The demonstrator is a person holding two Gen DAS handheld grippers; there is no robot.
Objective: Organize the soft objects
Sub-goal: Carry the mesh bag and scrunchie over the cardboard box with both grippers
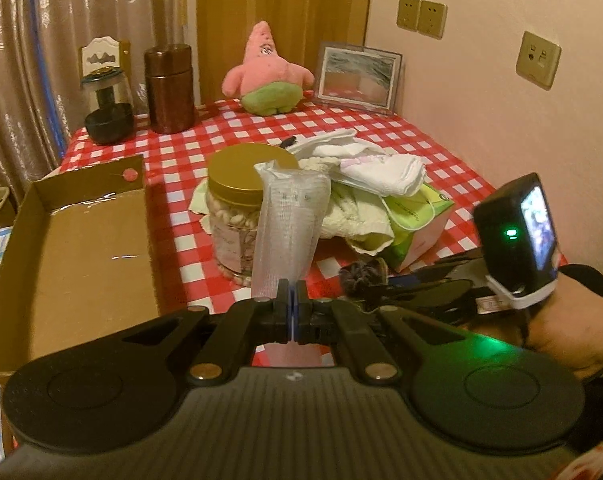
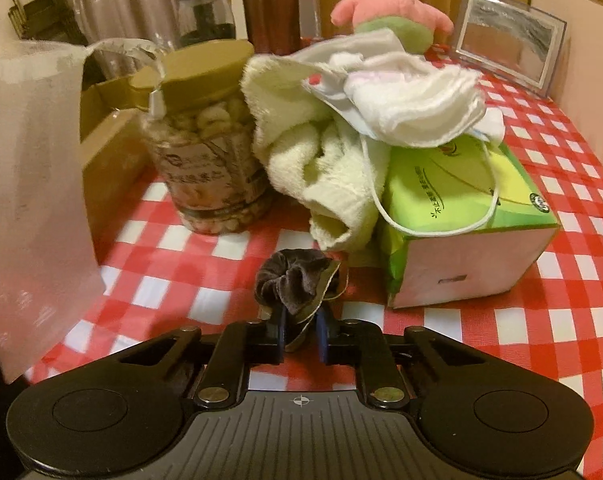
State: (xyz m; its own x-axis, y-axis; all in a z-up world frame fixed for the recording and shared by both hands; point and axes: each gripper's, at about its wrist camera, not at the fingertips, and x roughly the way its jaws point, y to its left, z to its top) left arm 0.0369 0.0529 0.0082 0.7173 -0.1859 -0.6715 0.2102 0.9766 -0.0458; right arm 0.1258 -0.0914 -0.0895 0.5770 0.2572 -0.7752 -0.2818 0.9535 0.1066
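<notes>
my left gripper (image 1: pixel 292 296) sits low centre in its frame, jaws pinched tight on a pouch (image 1: pixel 287 224). my right gripper (image 2: pixel 300 334), low centre too, clamps a scrunchie (image 2: pixel 291 280).

- A red and white checked tablecloth (image 1: pixel 401 136) is covering the table.
- The starfish plush (image 1: pixel 267 70) is showing pink above and green below.
- A gold lid (image 1: pixel 247 172) is topping the clear jar (image 2: pixel 211 160) of pale nuts.
- The cardboard tray (image 1: pixel 77 256) is looking plain brown, with a pink dot on its flap.
- The tissue box (image 2: pixel 469 216) is showing bright green on top and pale pink on its end.
- The towel (image 2: pixel 321 168) is looking cream, and the folded cloth (image 2: pixel 413 104) on it white.
- The scrunchie (image 2: pixel 291 280) is showing dark grey-brown.
- The canister (image 1: pixel 169 88) is gleaming dark brown.
- The wrapped packet (image 1: pixel 287 228) is looking translucent grey-white.
</notes>
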